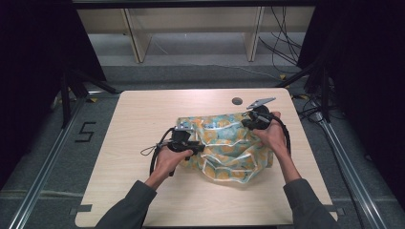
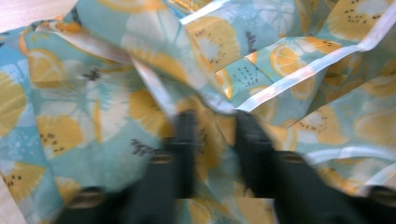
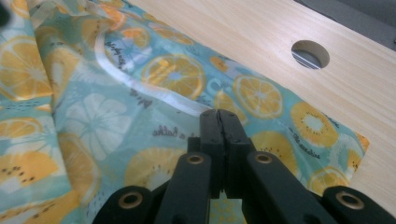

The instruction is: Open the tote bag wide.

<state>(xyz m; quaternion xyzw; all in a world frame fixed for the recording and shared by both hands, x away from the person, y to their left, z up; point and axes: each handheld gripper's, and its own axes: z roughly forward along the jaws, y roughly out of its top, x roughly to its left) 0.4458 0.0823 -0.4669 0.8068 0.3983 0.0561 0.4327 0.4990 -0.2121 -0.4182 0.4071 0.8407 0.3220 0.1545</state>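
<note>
Right gripper (image 3: 218,116) has its jaws pressed together, apparently pinching the citrus-print cloth (image 1: 229,143) at the cloth's 2 o'clock corner. Left gripper (image 2: 215,122) has its jaws parted over a fold at the cloth's 9 o'clock edge. The cloth lies crumpled at table (image 1: 143,119) centre, its long axis running 9 to 3 between both grippers, neither hand clearly nearer.

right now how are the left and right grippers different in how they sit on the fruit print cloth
The left gripper has its jaws apart with a fold of the cloth between them; the right gripper has its jaws pressed together on the cloth. In the high view the left gripper sits at the cloth's near left edge, the right gripper at its far right corner, close to the table's round hole. Both are hand-held, black, and at the same citrus-patterned cloth.
</note>
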